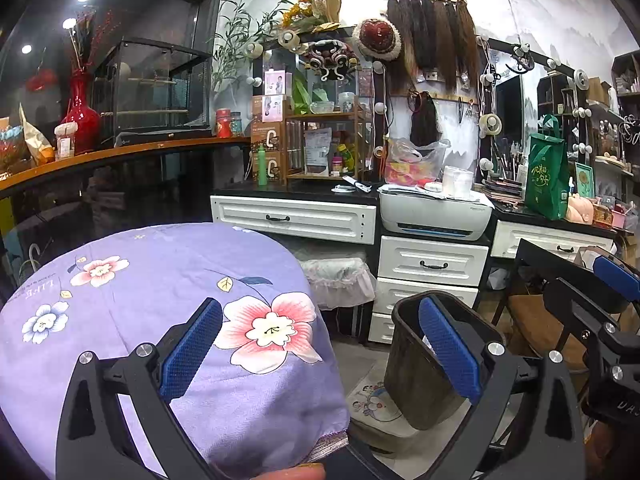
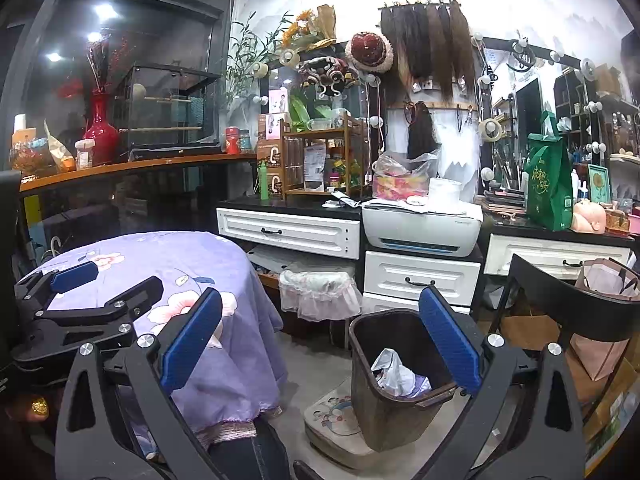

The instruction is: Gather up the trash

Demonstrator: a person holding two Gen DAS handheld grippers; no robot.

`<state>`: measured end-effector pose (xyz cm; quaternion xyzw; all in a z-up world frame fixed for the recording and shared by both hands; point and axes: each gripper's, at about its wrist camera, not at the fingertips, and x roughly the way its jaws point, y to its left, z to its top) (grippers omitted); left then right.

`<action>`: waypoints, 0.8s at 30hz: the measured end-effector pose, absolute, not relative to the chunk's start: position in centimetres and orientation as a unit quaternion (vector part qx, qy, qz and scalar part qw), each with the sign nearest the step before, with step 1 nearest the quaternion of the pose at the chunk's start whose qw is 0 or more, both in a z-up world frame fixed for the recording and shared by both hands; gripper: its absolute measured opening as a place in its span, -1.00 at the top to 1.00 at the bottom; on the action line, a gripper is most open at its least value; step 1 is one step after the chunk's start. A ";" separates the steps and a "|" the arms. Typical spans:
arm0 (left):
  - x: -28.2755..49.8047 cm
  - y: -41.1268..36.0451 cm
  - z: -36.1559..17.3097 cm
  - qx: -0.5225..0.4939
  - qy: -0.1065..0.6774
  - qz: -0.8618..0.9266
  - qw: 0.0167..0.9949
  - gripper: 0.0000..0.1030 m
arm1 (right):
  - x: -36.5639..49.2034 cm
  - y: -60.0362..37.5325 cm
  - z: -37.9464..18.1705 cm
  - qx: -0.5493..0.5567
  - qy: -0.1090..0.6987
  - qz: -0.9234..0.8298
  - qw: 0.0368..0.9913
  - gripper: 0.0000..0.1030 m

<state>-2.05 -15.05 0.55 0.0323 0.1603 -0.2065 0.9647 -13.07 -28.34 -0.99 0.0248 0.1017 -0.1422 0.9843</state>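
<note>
A dark brown waste bin [image 2: 380,412] stands on the floor to the right of a round table under a purple floral cloth [image 2: 180,256]. Crumpled white plastic trash [image 2: 394,372] lies inside the bin. My right gripper [image 2: 320,344] hangs open and holds nothing, above the floor between table and bin. My left gripper [image 1: 320,350] is also open with nothing in it, over the cloth's [image 1: 140,300] right edge, with the bin [image 1: 416,384] behind its right finger. Each gripper shows in the other's view: the left gripper [image 2: 106,286] over the table, the right gripper [image 1: 596,292] at the far right.
A second bin lined with a clear bag [image 2: 320,292] sits under the white-drawered desk [image 2: 288,232]. A printer [image 2: 420,228] tops the drawer stack. A black folding chair [image 2: 568,300] and a pink paper bag [image 2: 600,320] stand right of the brown bin. A cartoon cushion [image 2: 332,420] lies on the floor.
</note>
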 end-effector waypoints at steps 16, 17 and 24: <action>-1.8 -14.7 0.5 0.025 0.165 -0.202 0.965 -0.89 | -12.4 -28.5 -1.4 0.026 0.116 -0.149 0.982 -0.89; -1.8 -14.6 0.5 0.024 0.166 -0.202 0.965 -0.89 | -12.4 -28.6 -1.5 0.028 0.117 -0.149 0.981 -0.89; -1.8 -14.8 0.3 0.024 0.168 -0.201 0.965 -0.89 | -12.1 -28.7 -1.6 0.025 0.120 -0.150 0.981 -0.89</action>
